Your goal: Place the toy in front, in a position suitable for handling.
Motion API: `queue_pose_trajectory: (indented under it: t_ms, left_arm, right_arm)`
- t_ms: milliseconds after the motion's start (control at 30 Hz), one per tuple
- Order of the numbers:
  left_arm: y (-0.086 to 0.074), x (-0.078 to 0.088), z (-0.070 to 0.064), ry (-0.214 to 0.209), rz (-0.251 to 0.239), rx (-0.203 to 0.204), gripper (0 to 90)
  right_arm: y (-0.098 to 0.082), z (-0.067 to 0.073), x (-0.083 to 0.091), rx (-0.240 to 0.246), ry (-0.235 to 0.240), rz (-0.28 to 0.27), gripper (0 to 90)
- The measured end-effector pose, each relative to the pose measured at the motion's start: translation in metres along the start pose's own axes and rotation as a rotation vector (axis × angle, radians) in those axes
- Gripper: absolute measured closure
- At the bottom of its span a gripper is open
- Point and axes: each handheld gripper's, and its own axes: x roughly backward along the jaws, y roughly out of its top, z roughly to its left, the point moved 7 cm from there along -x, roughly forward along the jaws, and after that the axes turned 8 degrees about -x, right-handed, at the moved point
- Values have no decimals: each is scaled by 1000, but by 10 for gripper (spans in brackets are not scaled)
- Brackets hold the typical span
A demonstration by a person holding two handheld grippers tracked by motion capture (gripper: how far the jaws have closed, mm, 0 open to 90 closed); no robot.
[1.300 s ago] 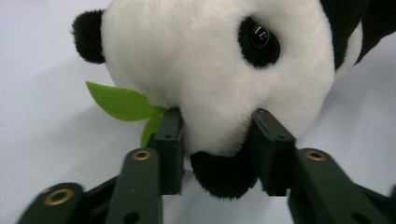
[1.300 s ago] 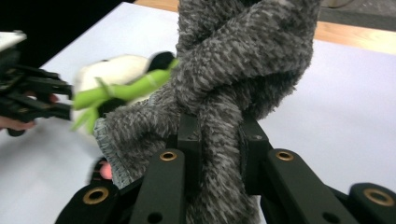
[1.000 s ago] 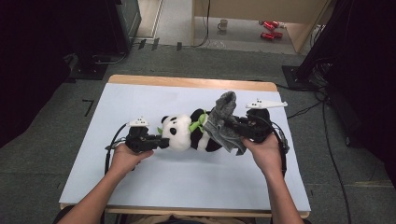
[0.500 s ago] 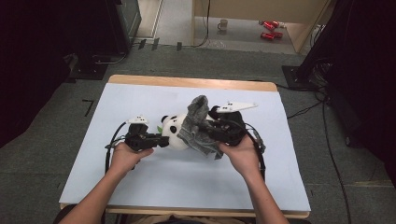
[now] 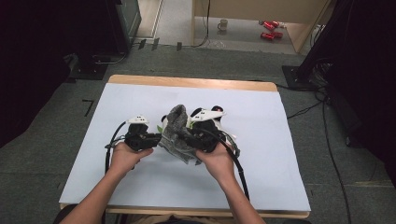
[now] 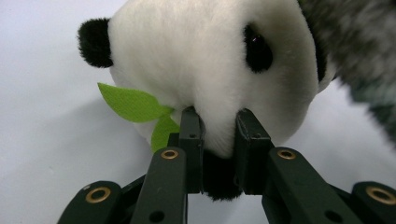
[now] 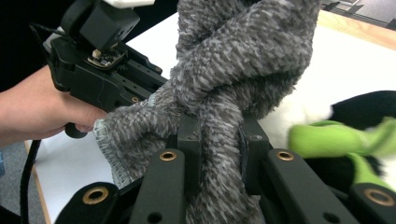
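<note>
**Panda and grey cloth gripped between 2 hand-held tools**

At the middle of the high view, a person's 2 hands meet over a white table (image 5: 280, 154), each working a black two-jaw tool. The left gripper (image 6: 218, 126), seen at centre-left of that view, has its jaws pinched narrow on the plush panda (image 6: 205, 65): in the left gripper view, at lower centre, the 2 black fingers (image 6: 191, 140) press into the white fur at the lower edge of the toy's head, with a dark patch of plush caught between them. A green felt leaf (image 6: 133, 103) sticks out just left of the jaws.

The right gripper (image 7: 218, 128) is clamped on the fuzzy grey cloth (image 7: 233, 70). In the right gripper view the twisted fabric rises from between the jaws at bottom centre to the top of the frame, lying against the panda's white body at right. The left hand (image 7: 32, 109) appears at the left edge there.

From above, the cloth (image 5: 175, 130) lies bunched over the panda between the 2 tools; how much of the toy it covers is hard to tell.
</note>
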Motion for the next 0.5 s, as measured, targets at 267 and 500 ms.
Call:
queue_pose_trajectory:
  t_ms: [267,500]
  left_arm:
    - [-1,0,0,11,11,-10,774]
    - [-2,-1,-2,30,29,-32,794]
  right_arm:
    - [-14,-2,-25,7,-35,36,761]
    - [-22,-10,-26,0,-74,55,765]
